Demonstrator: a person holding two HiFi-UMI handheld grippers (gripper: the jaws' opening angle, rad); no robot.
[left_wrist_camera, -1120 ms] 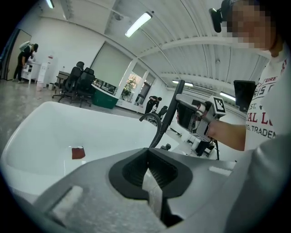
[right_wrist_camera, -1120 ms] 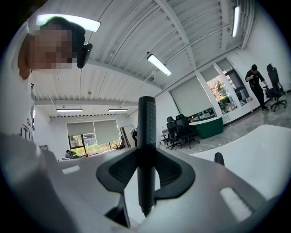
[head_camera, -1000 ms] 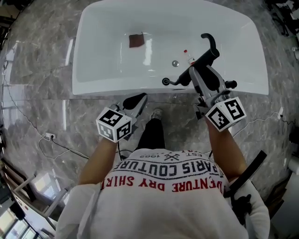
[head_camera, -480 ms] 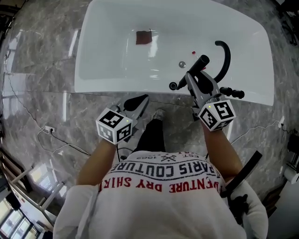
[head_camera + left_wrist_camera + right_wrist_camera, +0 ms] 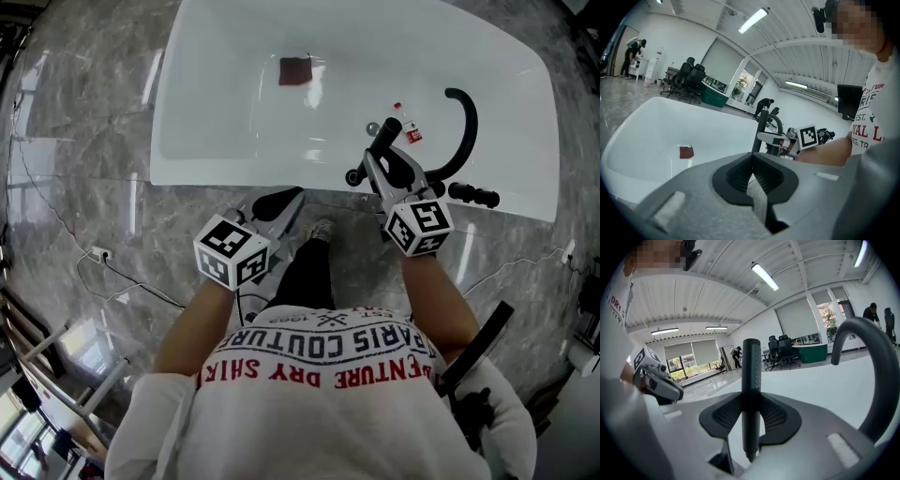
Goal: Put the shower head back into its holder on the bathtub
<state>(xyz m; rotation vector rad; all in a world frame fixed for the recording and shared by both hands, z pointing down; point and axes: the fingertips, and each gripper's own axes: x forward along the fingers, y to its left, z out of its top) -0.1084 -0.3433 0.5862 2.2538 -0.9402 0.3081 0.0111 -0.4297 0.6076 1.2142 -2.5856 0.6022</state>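
Note:
The white bathtub (image 5: 225,176) lies across the top of the head view. My right gripper (image 5: 386,161) is shut on the black, rod-shaped shower head (image 5: 383,139), which stands upright between the jaws (image 5: 751,376) over the tub's near rim. A small black round fitting (image 5: 354,175) sits on that rim just left of the gripper. The curved black faucet spout (image 5: 466,127) rises to its right (image 5: 877,366). My left gripper (image 5: 284,201) hangs short of the rim, shut with nothing in it (image 5: 753,176). From it I see the shower head (image 5: 761,131) in profile.
Black tap knobs (image 5: 474,196) sit on the rim right of my right gripper. In the tub lie a brown square (image 5: 296,69), a drain (image 5: 372,127) and a small red-and-white bottle (image 5: 406,125). Grey marble floor (image 5: 84,169) surrounds the tub, with a cable at left.
My right gripper has come down and toward the tub's near rim with the shower head still in it, closer to the faucet. The left gripper has hardly moved.

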